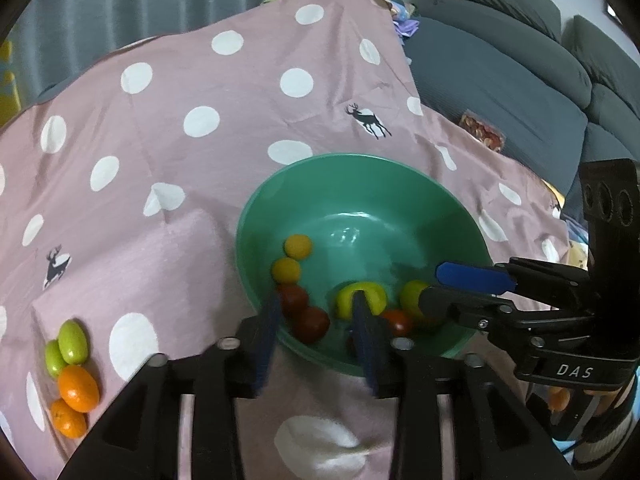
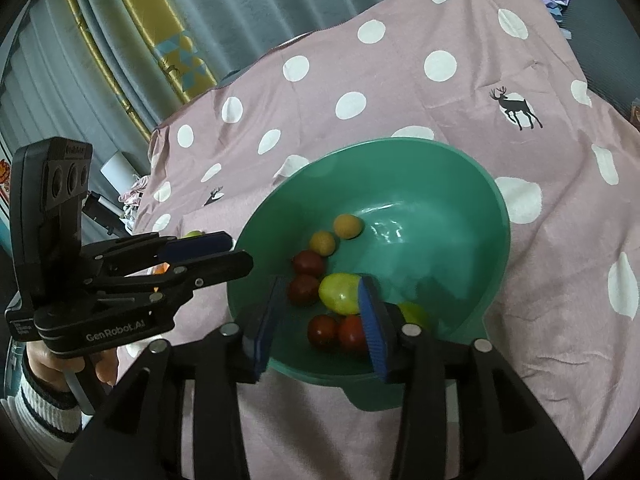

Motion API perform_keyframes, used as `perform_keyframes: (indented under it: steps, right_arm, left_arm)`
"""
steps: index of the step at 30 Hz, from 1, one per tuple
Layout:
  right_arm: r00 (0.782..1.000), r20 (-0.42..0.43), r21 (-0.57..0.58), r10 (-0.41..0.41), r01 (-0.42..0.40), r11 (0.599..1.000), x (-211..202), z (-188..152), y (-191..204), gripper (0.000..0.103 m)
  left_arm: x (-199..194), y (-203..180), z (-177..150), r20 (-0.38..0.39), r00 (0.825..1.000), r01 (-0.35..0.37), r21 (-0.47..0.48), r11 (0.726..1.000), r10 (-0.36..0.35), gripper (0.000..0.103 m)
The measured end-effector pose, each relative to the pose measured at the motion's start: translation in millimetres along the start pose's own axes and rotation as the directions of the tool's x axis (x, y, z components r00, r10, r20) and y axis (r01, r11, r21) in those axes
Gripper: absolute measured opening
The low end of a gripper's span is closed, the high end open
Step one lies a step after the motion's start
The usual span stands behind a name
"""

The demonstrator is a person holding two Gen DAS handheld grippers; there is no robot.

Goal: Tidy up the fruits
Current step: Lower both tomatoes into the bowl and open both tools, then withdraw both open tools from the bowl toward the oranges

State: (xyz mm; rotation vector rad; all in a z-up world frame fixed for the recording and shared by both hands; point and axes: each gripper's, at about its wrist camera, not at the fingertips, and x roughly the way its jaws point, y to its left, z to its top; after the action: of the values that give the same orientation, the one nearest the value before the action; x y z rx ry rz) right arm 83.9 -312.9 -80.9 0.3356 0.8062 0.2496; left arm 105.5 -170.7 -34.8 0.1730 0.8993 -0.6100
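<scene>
A green bowl on the pink dotted cloth holds two yellow fruits, several red tomatoes and two yellow-green fruits. My left gripper hangs open over the bowl's near rim, above two tomatoes that no pad touches. My right gripper reaches in from the right and is open. A yellow-green fruit lies between its fingers, close to the right pad, with a gap to the left pad. Two green fruits and two oranges lie on the cloth at the left.
The pink cloth with white dots covers the whole work surface. A grey sofa stands behind at the right, with a snack packet at its edge. A grey curtain hangs behind. A hand holds the left gripper.
</scene>
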Motion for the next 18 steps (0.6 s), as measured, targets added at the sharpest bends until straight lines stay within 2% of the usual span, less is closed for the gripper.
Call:
perform_keyframes:
  steps: [2, 5, 9, 14, 17, 18]
  right_arm:
    - [1.000, 0.003, 0.003, -0.004, 0.004, 1.000, -3, -1, 2, 0.046]
    - [1.000, 0.009, 0.010, 0.006, -0.006, 1.000, -7, -3, 5, 0.050]
    - [0.999, 0.026, 0.023, 0.033, -0.034, 0.999, -15, -6, 11, 0.057]
    - [0.999, 0.030, 0.047, 0.044, -0.046, 0.998, -20, -12, 18, 0.072]
    - [0.998, 0.010, 0.037, 0.062, -0.063, 0.997, -21, -18, 29, 0.074]
    - [0.998, 0.004, 0.030, 0.065, -0.065, 0.997, -22, -19, 31, 0.078]
  left_arm:
    - [-6, 2, -2, 0.012, 1.000, -0.015, -0.011, 1.000, 0.015, 0.062]
    - [-14, 6, -6, 0.020, 0.999, -0.029, -0.027, 0.999, 0.030, 0.065]
    - [-27, 15, -16, 0.026, 0.996, -0.085, -0.066, 0.994, 0.087, 0.082]
    - [-41, 29, -36, 0.010, 0.986, -0.161, -0.114, 0.980, 0.163, 0.090]
    - [-54, 36, -52, 0.006, 0.980, -0.194, -0.141, 0.971, 0.197, 0.090]
    - [-57, 38, -57, 0.006, 0.979, -0.202, -0.149, 0.968, 0.205, 0.091]
